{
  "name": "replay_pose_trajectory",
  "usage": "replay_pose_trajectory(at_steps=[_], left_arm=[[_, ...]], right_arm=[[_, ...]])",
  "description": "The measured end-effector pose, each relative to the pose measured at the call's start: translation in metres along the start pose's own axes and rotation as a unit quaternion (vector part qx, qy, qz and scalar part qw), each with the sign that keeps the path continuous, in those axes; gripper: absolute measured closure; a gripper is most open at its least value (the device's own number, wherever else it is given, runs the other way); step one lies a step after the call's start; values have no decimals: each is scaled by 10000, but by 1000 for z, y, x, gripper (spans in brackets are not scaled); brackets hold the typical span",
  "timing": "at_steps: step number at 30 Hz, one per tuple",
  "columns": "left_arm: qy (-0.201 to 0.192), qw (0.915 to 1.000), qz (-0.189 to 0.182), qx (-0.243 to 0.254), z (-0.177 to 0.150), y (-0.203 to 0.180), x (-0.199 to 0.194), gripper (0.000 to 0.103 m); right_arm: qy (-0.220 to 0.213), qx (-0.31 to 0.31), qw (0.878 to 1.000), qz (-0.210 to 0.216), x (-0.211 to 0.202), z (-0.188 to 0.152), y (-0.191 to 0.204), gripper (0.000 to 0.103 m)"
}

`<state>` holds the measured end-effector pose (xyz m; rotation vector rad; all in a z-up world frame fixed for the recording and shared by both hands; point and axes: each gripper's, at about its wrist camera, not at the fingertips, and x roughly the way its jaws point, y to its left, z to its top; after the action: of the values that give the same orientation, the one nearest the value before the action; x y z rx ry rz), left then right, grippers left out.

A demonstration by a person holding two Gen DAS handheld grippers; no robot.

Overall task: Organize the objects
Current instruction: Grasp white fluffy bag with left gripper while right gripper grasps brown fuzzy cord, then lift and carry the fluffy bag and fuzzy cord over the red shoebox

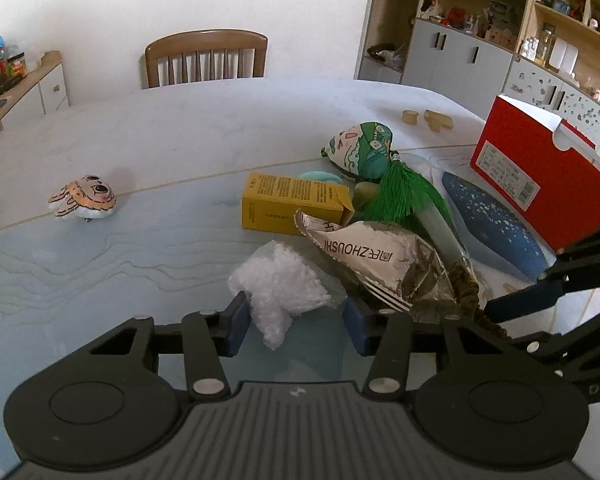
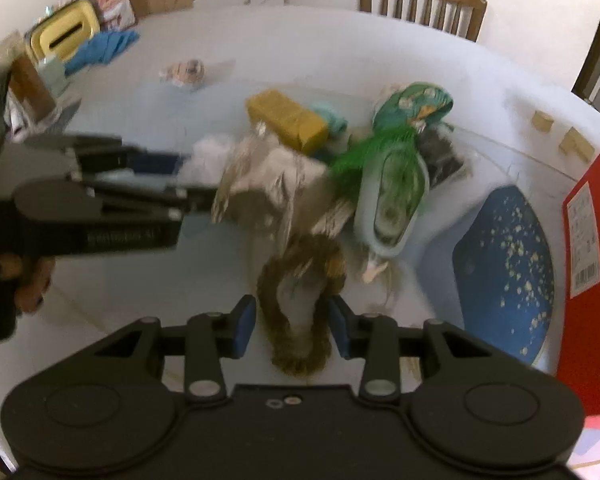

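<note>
"ZHOUSHI" is read on the silver foil bag (image 1: 384,264); white plastic wad (image 1: 280,288) is clamped by left gripper (image 1: 296,322), brown fuzzy loop (image 2: 300,320) by right gripper (image 2: 292,326).

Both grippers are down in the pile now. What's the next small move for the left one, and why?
Probably lift the left gripper slightly, straight up. Its jaws look closed on the crumpled clear plastic bag, which touches the silver foil packet. A short lift would show whether the bag comes free without dragging the packet.
</note>
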<state>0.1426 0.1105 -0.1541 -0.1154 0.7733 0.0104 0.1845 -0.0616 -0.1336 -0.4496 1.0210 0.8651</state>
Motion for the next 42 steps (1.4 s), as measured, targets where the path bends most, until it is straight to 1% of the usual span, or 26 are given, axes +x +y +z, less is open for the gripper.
replay_pose_trajectory(at_steps=[1, 2, 3, 5, 6, 12, 17, 19, 20, 21, 22, 23, 26, 29, 32, 34, 36, 37, 39, 42], left_arm=[[32, 10000, 29, -10, 0, 0, 0, 72], [75, 10000, 60, -23, -2, 1, 0, 78], [73, 9999, 67, -67, -3, 2, -1, 79], [78, 9998, 40, -171, -4, 5, -3, 80], [87, 9998, 64, -168, -5, 5, -4, 81], [98, 9997, 167, -175, -10, 4, -10, 81], [115, 9997, 191, -63, -15, 0, -15, 81], [108, 9994, 335, -60, -15, -1, -15, 74], [88, 9991, 398, -66, -15, -1, -16, 67], [35, 9991, 429, -54, -14, 0, -16, 53], [-36, 9989, 469, -18, -12, 0, -17, 44], [-102, 9986, 519, 29, -11, -1, -17, 32], [-130, 9984, 510, 229, -5, -1, -12, 31], [-29, 9978, 468, 458, -1, -2, -2, 31], [10, 9978, 330, 573, 1, -2, 5, 31], [-6, 9974, 306, 651, 2, -3, 7, 32], [17, 9978, 222, 623, 2, -3, 8, 52], [23, 9978, 240, 613, 2, -3, 8, 54], [0, 9979, 234, 609, 1, -4, 8, 61], [6, 9982, 244, 541, -1, -4, 5, 64]], right_arm=[[10, -27, 10000, -6, 1, -1, 0, 67], [13, -43, 10000, -18, 1, -2, 0, 69], [19, -53, 10000, -30, 1, -3, -1, 75], [2, -68, 10000, -33, 0, -4, -2, 80], [-7, -90, 10000, -38, -1, -5, -2, 85], [-136, -131, 9998, 5, -8, -11, -2, 92], [-217, 33, 9997, 81, -21, -19, -8, 94], [-219, 54, 9997, 74, -25, -23, -10, 94], [-207, 73, 9997, 69, -26, -25, -11, 94], [-193, 93, 9998, 62, -26, -27, -12, 94], [-184, 110, 9998, 42, -27, -28, -13, 94], [-172, 132, 9998, 35, -27, -30, -14, 94], [-167, 165, 9997, 17, -29, -33, -15, 94], [-171, 196, 9997, 10, -31, -36, -15, 94], [-149, 227, 9996, -19, -32, -38, -17, 94], [-159, 235, 9996, -40, -34, -39, -18, 94], [-171, 294, 9994, -50, -36, -41, -20, 94], [-187, 301, 9993, -72, -37, -41, -21, 94], [-215, 335, 9992, -99, -39, -42, -23, 94], [-273, 399, 9988, -104, -43, -44, -25, 94]])
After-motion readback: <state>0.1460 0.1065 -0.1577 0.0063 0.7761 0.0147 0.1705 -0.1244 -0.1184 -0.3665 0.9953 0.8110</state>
